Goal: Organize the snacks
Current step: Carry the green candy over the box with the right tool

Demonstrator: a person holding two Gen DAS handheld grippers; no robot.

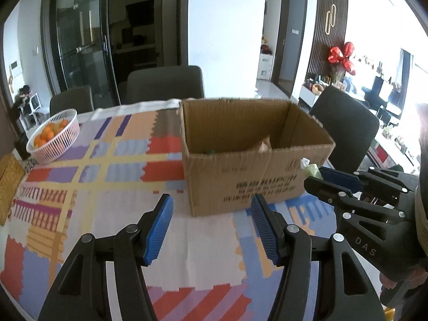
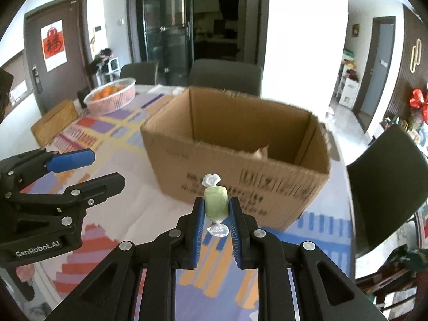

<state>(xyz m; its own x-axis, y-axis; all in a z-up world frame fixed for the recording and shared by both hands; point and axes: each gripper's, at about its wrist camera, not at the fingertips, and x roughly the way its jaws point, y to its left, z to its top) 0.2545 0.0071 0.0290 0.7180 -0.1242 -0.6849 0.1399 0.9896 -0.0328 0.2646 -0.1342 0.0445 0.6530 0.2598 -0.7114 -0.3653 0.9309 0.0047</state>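
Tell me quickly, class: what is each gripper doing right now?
Left gripper: open, holding nothing.
Right gripper: closed on a green wrapped candy, in front of the cardboard box.

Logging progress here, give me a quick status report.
Right gripper shut on green candy, short of the cardboard box. Left gripper open, empty, over the table. Nothing between candy and box.
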